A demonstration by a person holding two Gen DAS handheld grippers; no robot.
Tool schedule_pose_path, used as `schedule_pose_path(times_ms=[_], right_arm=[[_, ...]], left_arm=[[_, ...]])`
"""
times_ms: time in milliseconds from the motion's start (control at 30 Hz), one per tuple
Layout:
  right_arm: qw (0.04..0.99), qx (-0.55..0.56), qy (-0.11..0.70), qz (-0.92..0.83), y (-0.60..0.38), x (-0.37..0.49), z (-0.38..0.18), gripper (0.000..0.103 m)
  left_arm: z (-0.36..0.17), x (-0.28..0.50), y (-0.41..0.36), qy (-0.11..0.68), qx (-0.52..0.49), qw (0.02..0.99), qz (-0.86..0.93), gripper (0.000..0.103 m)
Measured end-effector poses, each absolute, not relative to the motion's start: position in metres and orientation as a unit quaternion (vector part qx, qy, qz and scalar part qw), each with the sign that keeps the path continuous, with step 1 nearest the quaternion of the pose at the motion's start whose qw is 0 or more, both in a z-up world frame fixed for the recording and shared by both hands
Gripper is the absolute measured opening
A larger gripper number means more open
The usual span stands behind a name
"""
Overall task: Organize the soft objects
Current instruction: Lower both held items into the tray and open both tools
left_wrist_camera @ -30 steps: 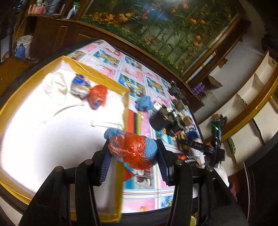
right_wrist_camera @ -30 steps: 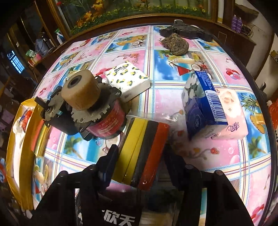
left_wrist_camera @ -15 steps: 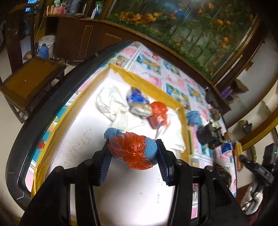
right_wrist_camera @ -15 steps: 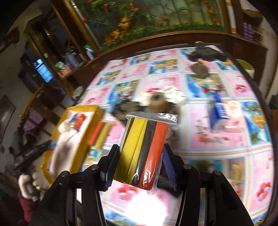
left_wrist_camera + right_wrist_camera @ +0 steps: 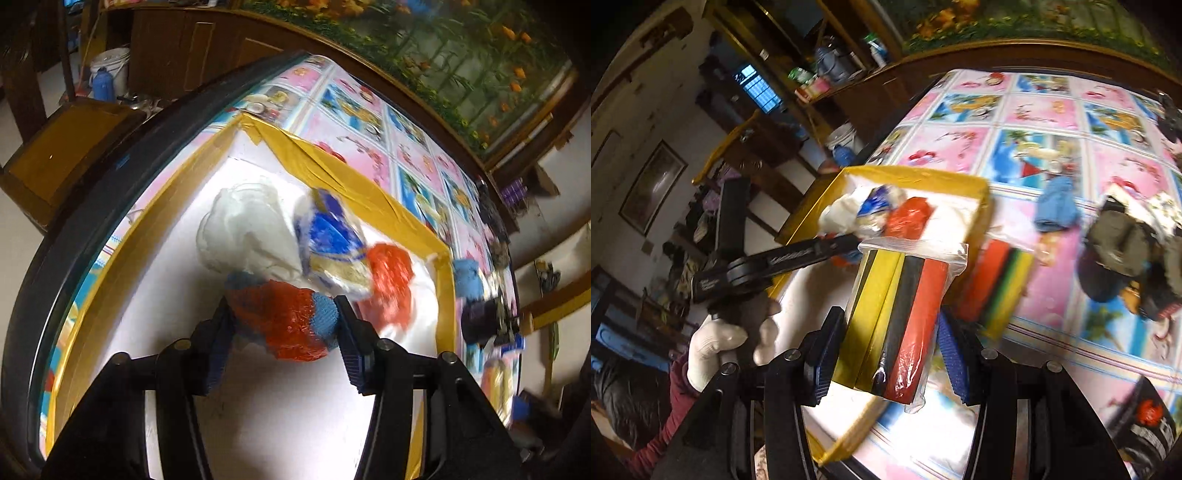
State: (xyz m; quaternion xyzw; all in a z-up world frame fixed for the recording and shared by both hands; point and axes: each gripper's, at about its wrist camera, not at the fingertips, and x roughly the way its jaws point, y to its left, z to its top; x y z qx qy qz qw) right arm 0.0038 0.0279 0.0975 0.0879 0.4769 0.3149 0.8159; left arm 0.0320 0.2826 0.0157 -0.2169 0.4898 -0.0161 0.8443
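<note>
**Both grippers loaded above the yellow-rimmed tray**

The blue cloth in red mesh [image 5: 284, 325] is clamped between the jaws of the left gripper [image 5: 282, 334], which are closed on its two ends. The bundle hangs over the white floor of the yellow-rimmed tray [image 5: 354, 184]. Just beyond it in the tray lie a white cloth [image 5: 247, 225], a blue-and-white plastic packet [image 5: 332, 236] and a second red mesh bundle [image 5: 391, 280], packed close together; whether the held bundle touches them cannot be told.

The bagged sponge pack [image 5: 897, 317], with yellow, black and red strips in a clear zip bag, is gripped upright between the jaws of the right gripper [image 5: 890, 354], closed on its sides. It is held above the near edge of the tray [image 5: 912, 175].

On the patterned table [image 5: 1052, 122], a second sponge pack [image 5: 997, 284] lies just beside the tray, a blue cloth [image 5: 1056, 206] farther out, and a dark motor-like object [image 5: 1123, 251] to the right.
</note>
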Motion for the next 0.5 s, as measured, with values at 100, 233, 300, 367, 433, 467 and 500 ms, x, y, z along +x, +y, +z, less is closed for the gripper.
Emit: schedule_pose_path(times_ms=[100,233,300,367,433,467,500], right_arm=[[0.808,0.076,0.490,0.320,0.048,0.021,0.087,0.050],[0.798,0.054,0.509,0.319,0.075,0.034,0.074,0.050],[0.794,0.042,0.516,0.319,0.085,0.040,0.068,0.050],[0.792,0.029,0.524,0.312,0.096,0.045,0.062,0.050],[0.789,0.023,0.533,0.305,0.106,0.054,0.054,0.050],[0.790,0.020,0.532,0.303,0.115,0.055,0.053,0.050],[0.793,0.013,0.530,0.299,0.122,0.058,0.053,0.050]], left_arm=[[0.017,0.033,0.290,0.485,-0.248,0.838,-0.024,0.054],[0.027,0.017,0.300,0.469,-0.273,0.839,-0.044,0.057],[0.033,0.008,0.304,0.459,-0.276,0.843,-0.046,0.057],[0.039,-0.002,0.308,0.450,-0.274,0.848,-0.044,0.058],[0.042,-0.008,0.310,0.445,-0.269,0.853,-0.040,0.059],[0.042,-0.008,0.309,0.446,-0.265,0.854,-0.039,0.059],[0.041,-0.008,0.308,0.449,-0.260,0.854,-0.039,0.061]])
